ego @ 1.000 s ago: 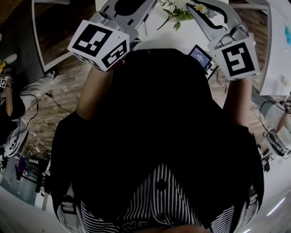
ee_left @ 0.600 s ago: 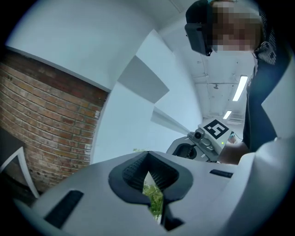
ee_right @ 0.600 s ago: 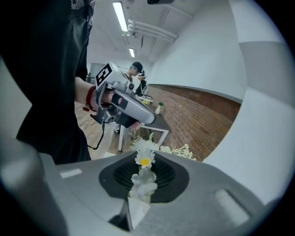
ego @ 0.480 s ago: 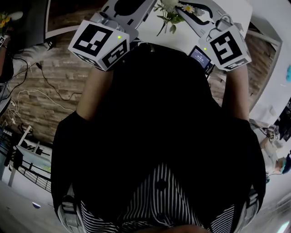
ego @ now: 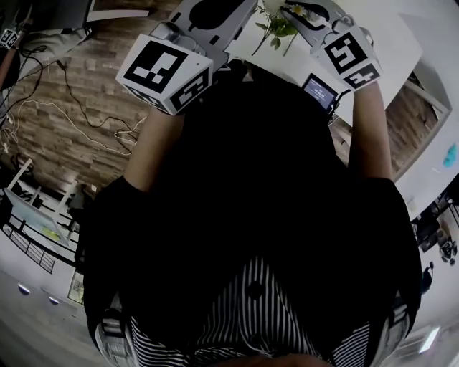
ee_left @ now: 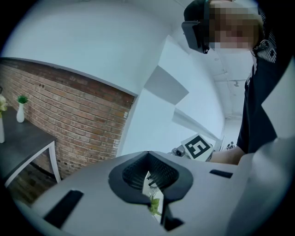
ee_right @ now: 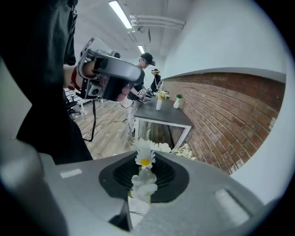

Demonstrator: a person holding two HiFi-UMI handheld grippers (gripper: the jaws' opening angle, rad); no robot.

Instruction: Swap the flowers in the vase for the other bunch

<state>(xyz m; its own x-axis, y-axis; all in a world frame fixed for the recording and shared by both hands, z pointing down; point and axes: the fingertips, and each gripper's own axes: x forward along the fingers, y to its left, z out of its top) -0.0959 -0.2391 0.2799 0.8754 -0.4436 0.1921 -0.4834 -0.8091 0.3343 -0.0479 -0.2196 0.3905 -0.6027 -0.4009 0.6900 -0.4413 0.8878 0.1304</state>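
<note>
A bunch of white flowers with a yellow-centred daisy and green leaves (ego: 278, 23) hangs at the top of the head view, over the white table (ego: 387, 43). My right gripper (ego: 305, 11) is shut on the bunch; in the right gripper view its flower heads (ee_right: 144, 177) stand up between the jaws. My left gripper (ego: 229, 11) is just left of the bunch. Its jaws stand nearly together, and a green leaf (ee_left: 154, 205) shows in the narrow slit; whether they pinch it I cannot tell. No vase shows near the grippers.
A small device with a lit screen (ego: 318, 89) lies on the white table by my right arm. A dark side table (ee_right: 161, 115) carries small white vases (ee_right: 159, 103) in front of a brick wall (ee_right: 221, 120). People stand behind it (ee_right: 145, 78). Cables (ego: 72, 93) lie on the floor at left.
The whole view has swung round, so the floor and table slid across the frame. Both grippers travelled with the flowers still between them; the right marker cube moved up and left.
</note>
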